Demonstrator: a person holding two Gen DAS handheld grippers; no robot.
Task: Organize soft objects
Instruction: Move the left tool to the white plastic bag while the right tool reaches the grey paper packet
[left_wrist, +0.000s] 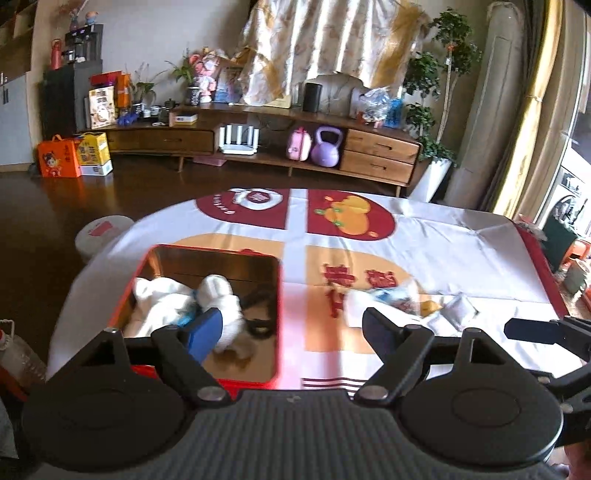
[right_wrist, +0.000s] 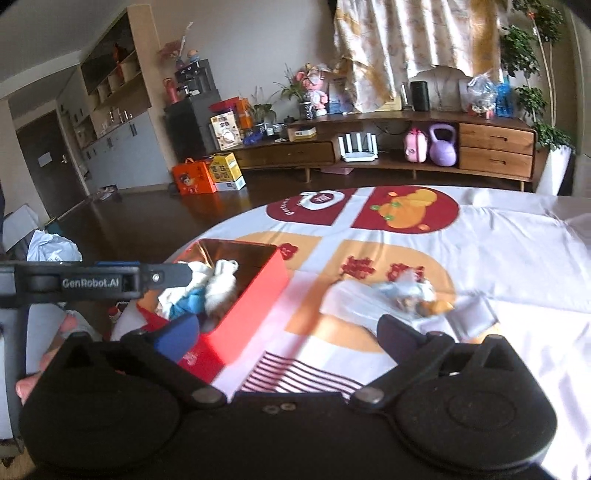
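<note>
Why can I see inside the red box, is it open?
Yes, open. The red box has no lid on top, so its shiny gold inside shows, with white and blue soft toys lying in it.

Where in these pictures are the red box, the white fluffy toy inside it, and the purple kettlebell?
Red rectangular box (right_wrist: 251, 314): right wrist view, on its red side wall.
White fluffy toy (left_wrist: 221, 295): left wrist view, on its body.
Purple kettlebell (left_wrist: 325, 149): left wrist view, on its round body.
</note>
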